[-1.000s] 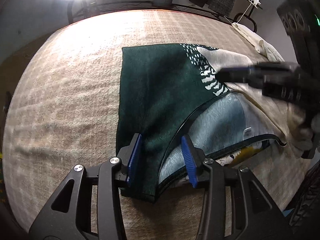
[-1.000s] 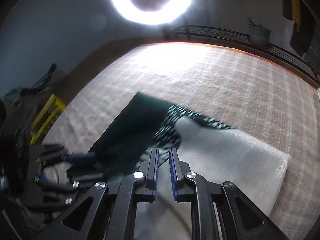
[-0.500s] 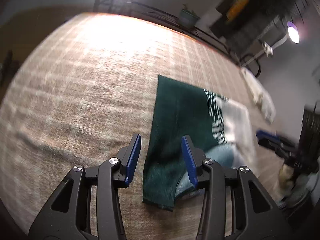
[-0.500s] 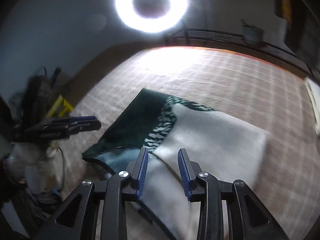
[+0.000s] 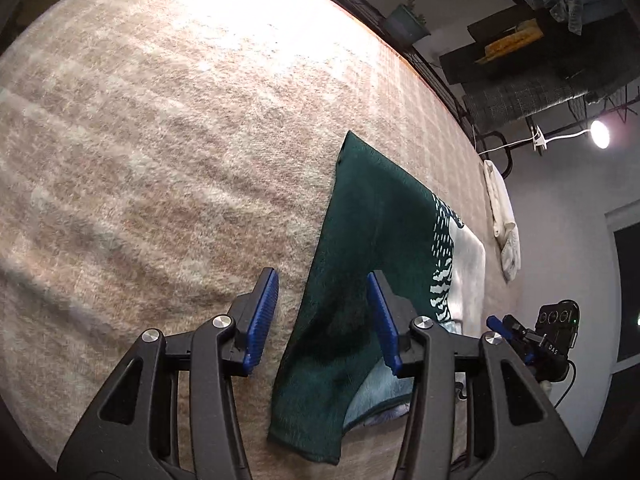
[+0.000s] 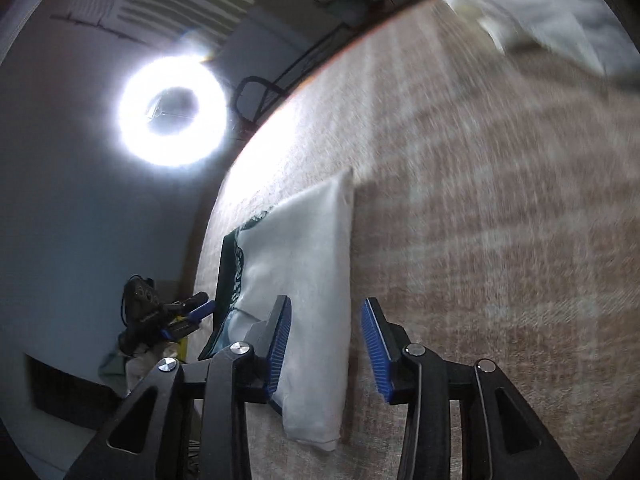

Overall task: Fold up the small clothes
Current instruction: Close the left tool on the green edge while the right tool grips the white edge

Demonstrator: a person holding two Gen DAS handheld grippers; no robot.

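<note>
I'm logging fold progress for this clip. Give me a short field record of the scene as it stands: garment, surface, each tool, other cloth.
garment: green and white garment, folded flat
surface: beige checked blanket
left tool: open, holding nothing, over the garment's green side
right tool: open, holding nothing, over the garment's white edge
other cloth: white cloth at the blanket's far edge, apart from the garment
fold state: lies as a neat rectangle

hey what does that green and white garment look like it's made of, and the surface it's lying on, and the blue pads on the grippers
Garment: seems a soft fleece or plush knit, matte, with a fuzzy nap and thick rounded edges.
Table covering: looks like a woven or brushed beige checked cloth, slightly fuzzy; exact fibre unclear.
Pads: probably ribbed blue rubber or plastic, with fine ridges, on black plastic-looking fingers of the left gripper and right gripper.
</note>
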